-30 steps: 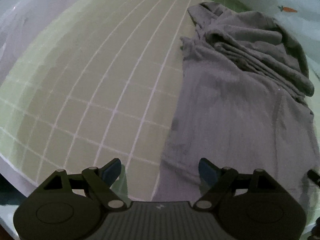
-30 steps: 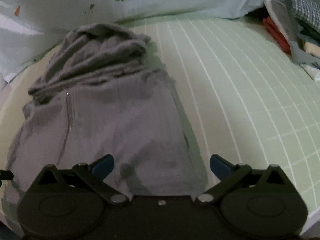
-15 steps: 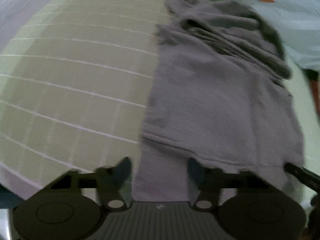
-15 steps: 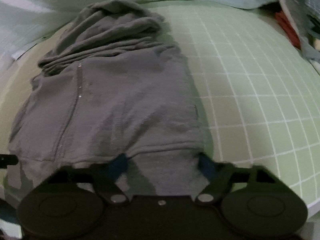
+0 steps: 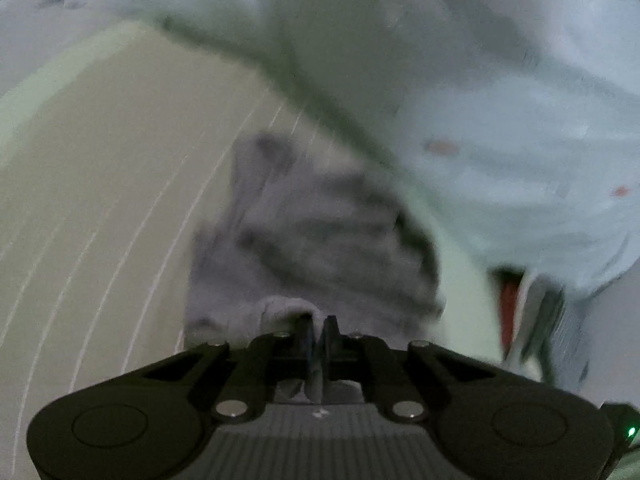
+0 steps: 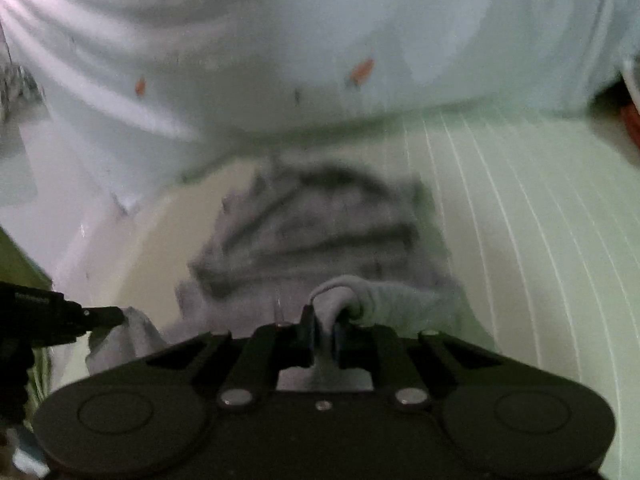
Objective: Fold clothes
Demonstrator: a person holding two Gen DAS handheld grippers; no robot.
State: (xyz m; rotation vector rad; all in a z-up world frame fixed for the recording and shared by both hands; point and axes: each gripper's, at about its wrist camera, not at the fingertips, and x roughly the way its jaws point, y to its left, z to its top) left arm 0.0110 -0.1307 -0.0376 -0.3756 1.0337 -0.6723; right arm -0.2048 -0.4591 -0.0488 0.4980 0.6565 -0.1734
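Observation:
A grey hooded sweatshirt (image 5: 304, 240) lies lengthwise on a green checked sheet (image 5: 100, 220), its bunched hood at the far end. My left gripper (image 5: 319, 326) is shut on the sweatshirt's near hem, a fold of fabric bulging beside the fingers. In the right wrist view the sweatshirt (image 6: 320, 240) also stretches away, and my right gripper (image 6: 323, 328) is shut on the other corner of the hem, a pale fold raised above it. The left gripper's tip (image 6: 104, 316) shows at the left, cloth hanging from it. Both views are blurred.
A pale blue quilt with carrot prints (image 5: 500, 140) is heaped along the far side, also in the right wrist view (image 6: 280, 60). A pile of other clothes, red among them (image 5: 516, 312), lies to the right. The green sheet (image 6: 540, 220) extends right.
Both grippers went from open over the hem to shut on it. The hem is now lifted and both views have swung up toward the hood and quilt.

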